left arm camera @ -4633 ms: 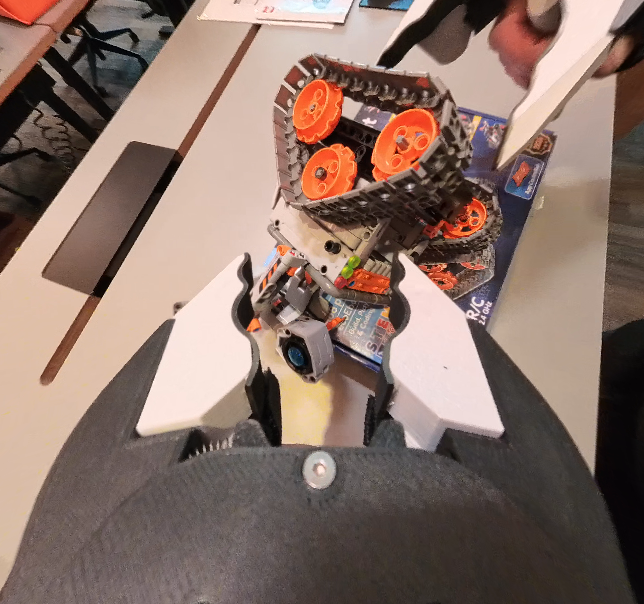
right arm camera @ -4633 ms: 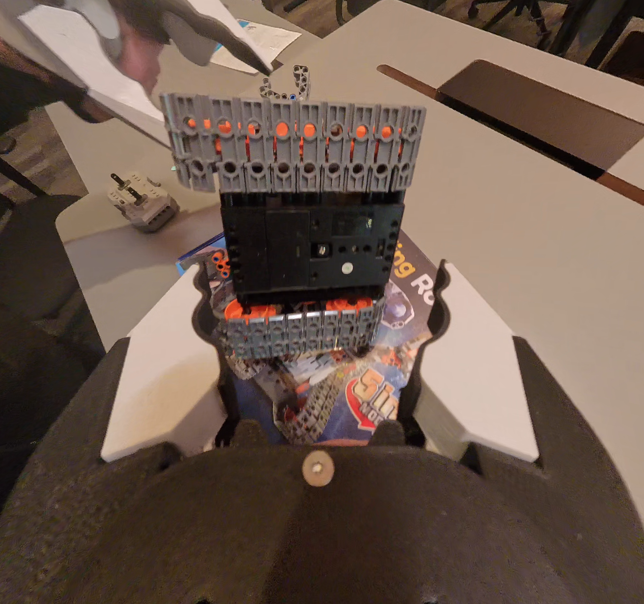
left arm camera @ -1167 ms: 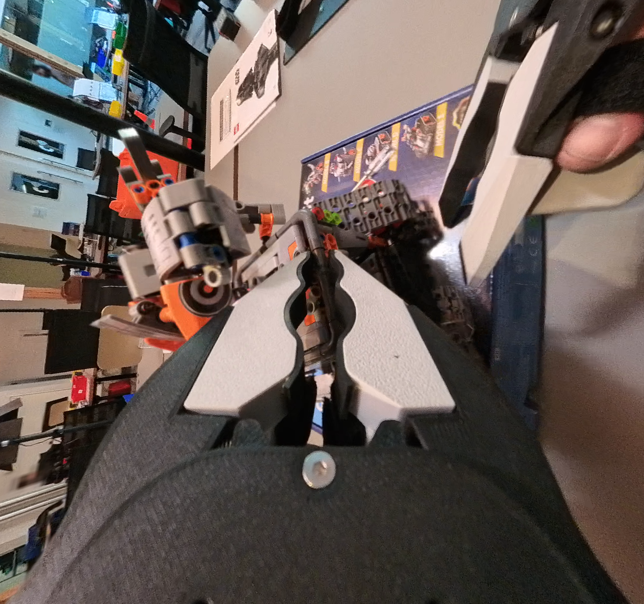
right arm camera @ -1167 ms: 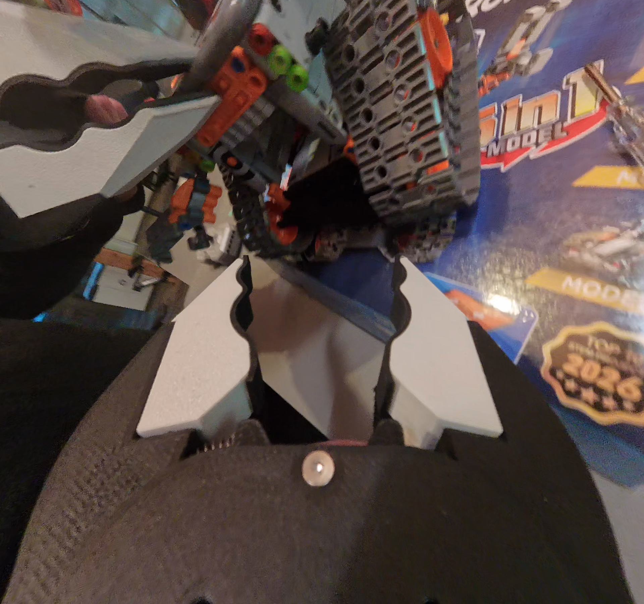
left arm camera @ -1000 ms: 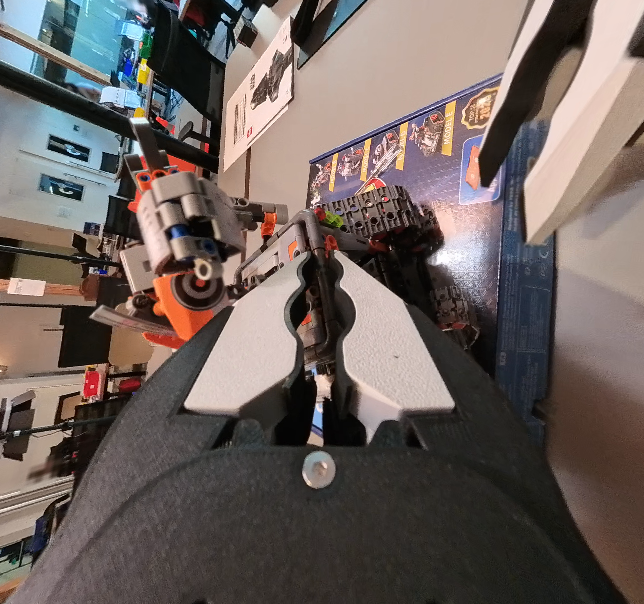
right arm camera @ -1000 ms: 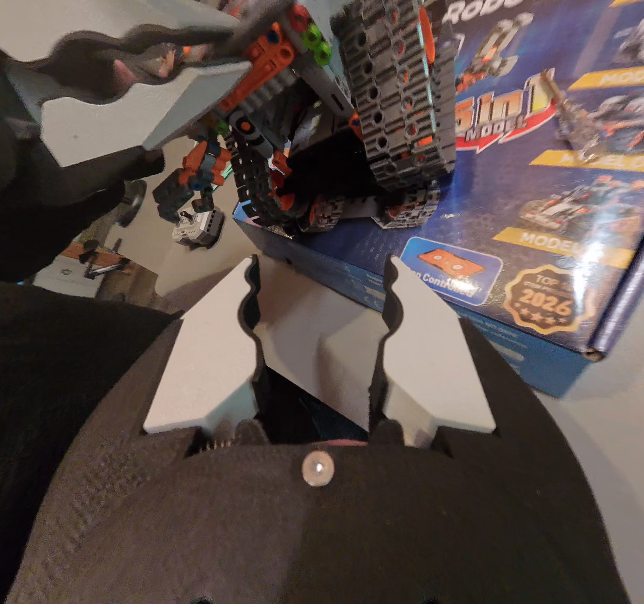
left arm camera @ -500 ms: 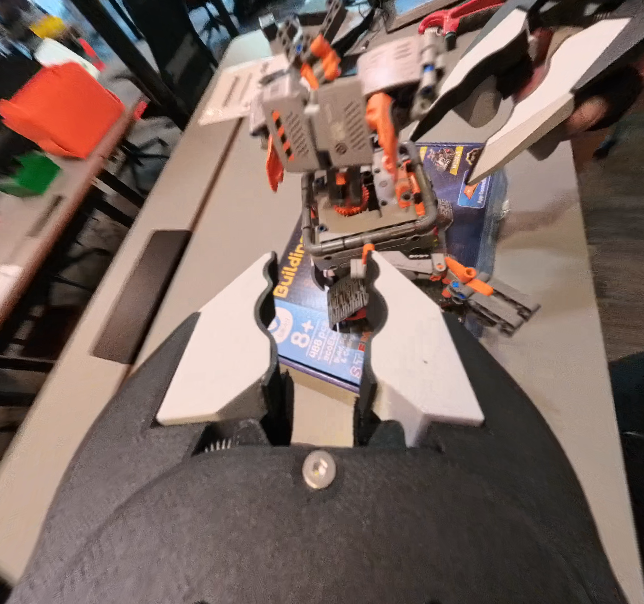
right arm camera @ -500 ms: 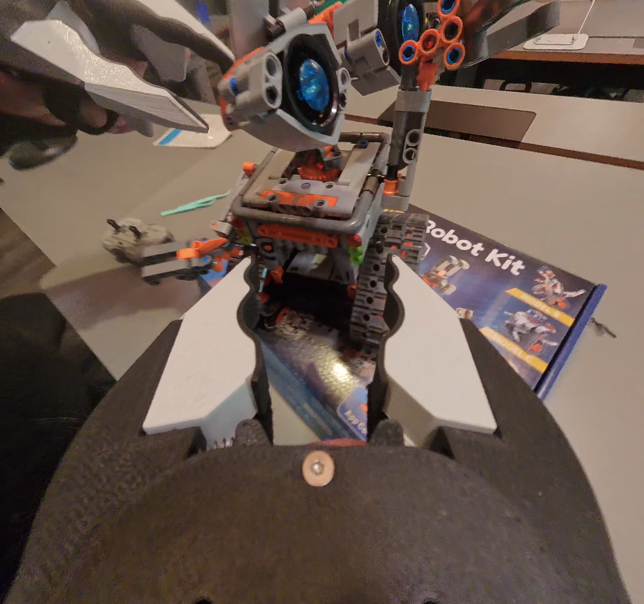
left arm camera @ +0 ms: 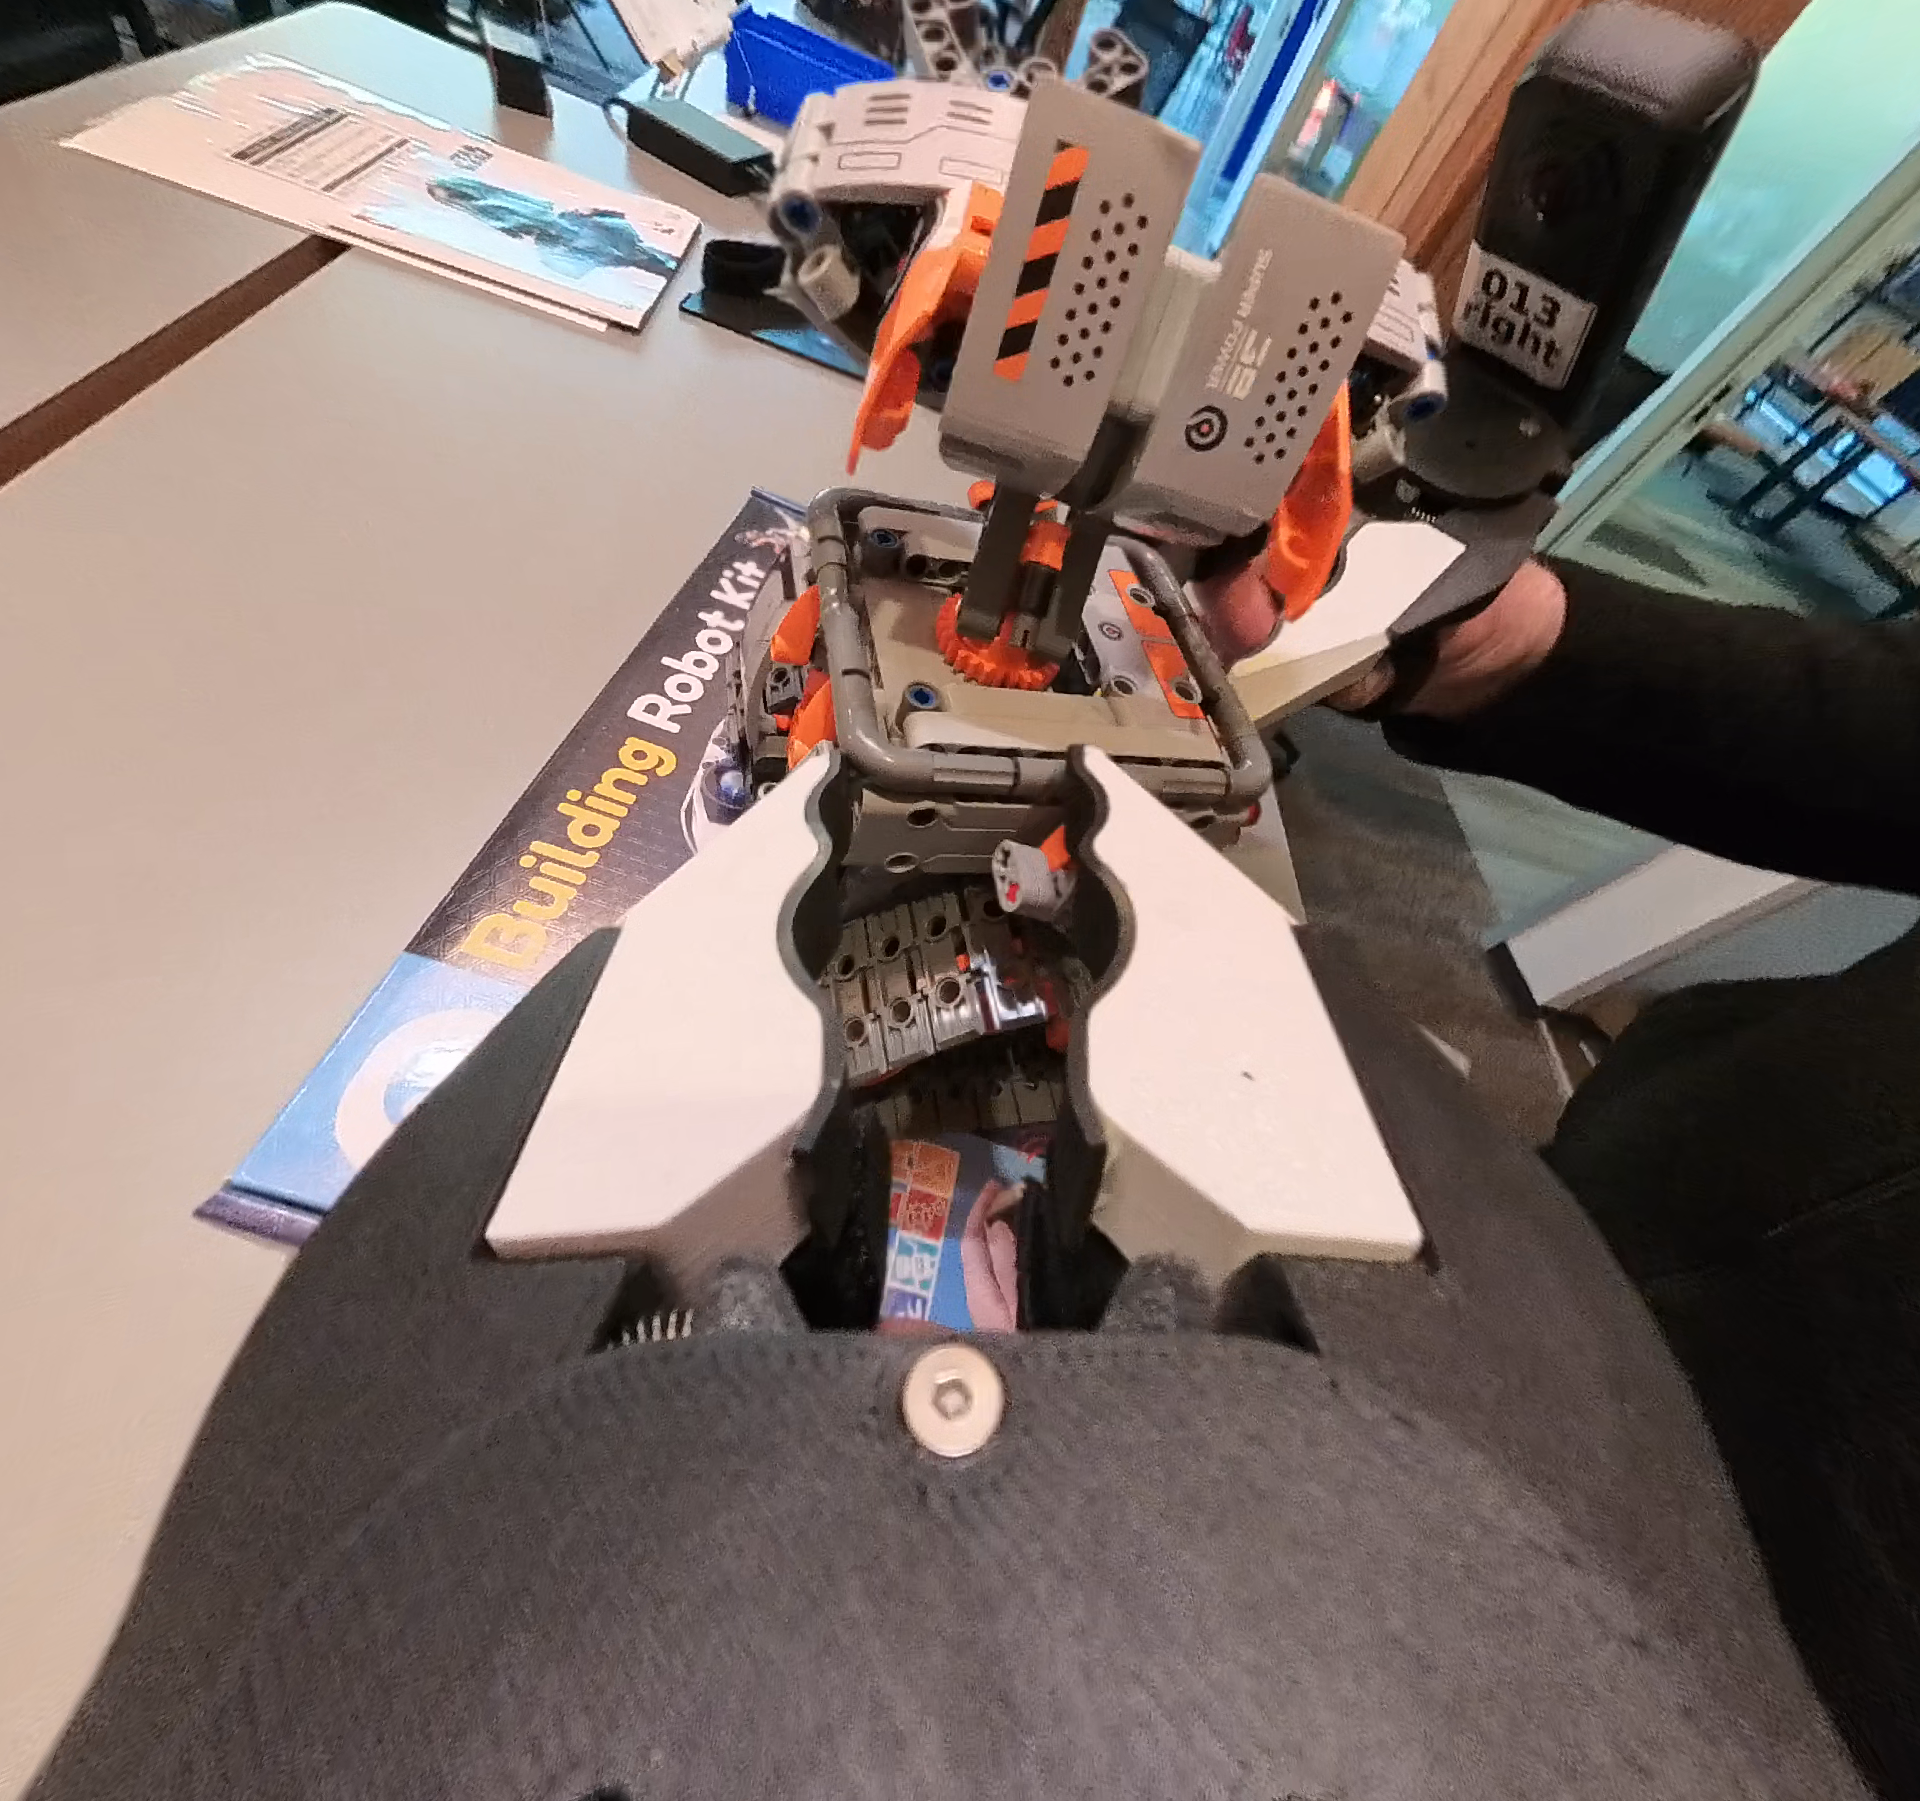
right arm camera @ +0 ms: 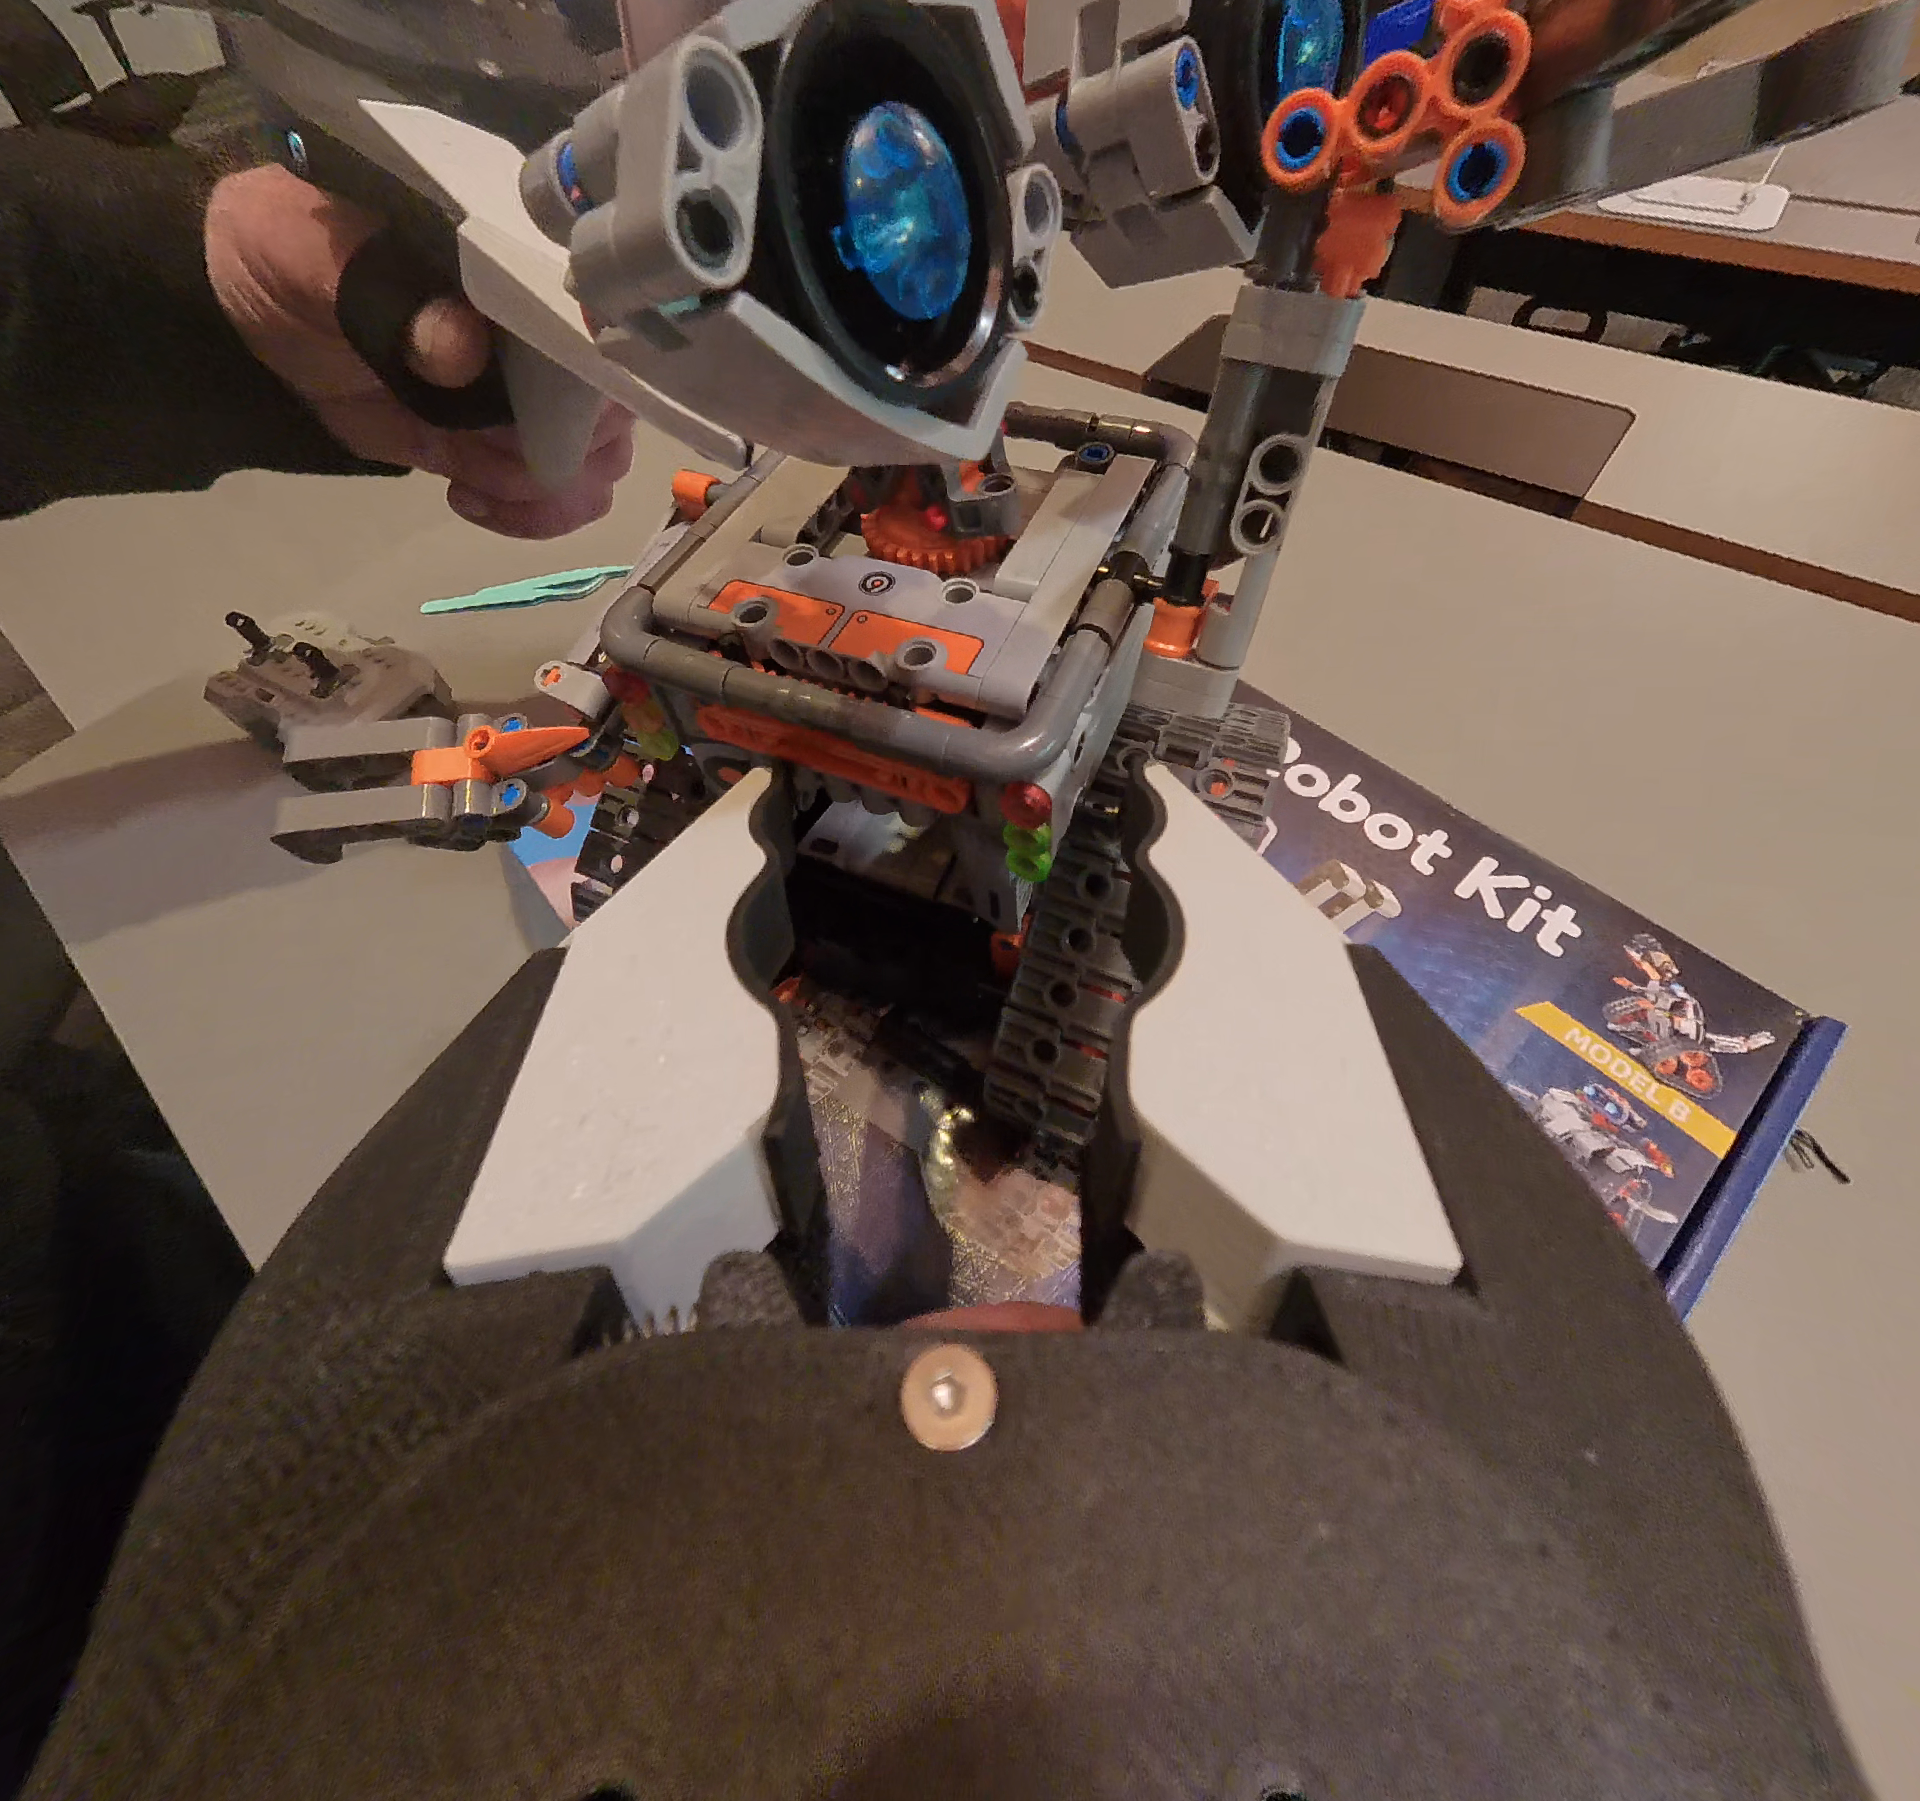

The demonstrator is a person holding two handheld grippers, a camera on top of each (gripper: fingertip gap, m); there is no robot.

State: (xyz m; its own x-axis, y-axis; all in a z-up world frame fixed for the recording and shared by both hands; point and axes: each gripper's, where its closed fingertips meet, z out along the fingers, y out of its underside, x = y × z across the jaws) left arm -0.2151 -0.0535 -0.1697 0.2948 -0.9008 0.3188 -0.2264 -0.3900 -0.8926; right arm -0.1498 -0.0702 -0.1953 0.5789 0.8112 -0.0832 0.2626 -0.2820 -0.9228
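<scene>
A grey and orange brick-built tracked robot (left arm camera: pixel 1039 702) stands upright on a flat dark blue kit box (left arm camera: pixel 582 837). My left gripper (left arm camera: pixel 956 764) is open, its tips just at the robot's rear frame bar. The right gripper's white finger (left arm camera: pixel 1361 608), held in a hand, shows beyond the robot. In the right wrist view the robot (right arm camera: pixel 831 650) faces me with blue-lensed eyes. My right gripper (right arm camera: pixel 956 769) is open, tips at the robot's front, the right pad beside a track. The left gripper's finger (right arm camera: pixel 488 234) reaches in behind the head. The box (right arm camera: pixel 1507 972) lies under it.
The beige table (left arm camera: pixel 312 504) holds a booklet (left arm camera: pixel 395 182) and a blue bin (left arm camera: pixel 800 68) at the far side. A loose grey brick part (right arm camera: pixel 332 681) and a teal tool (right arm camera: pixel 520 593) lie left of the robot. A dark slot (right arm camera: pixel 1403 421) is set in the table behind. The left gripper's tips are roughly 8 cm from the right gripper's.
The robot lay tipped on the box with my left gripper shut on its grey bar. It now stands upright, the left gripper has let go, and both grippers sit close at back and front.
</scene>
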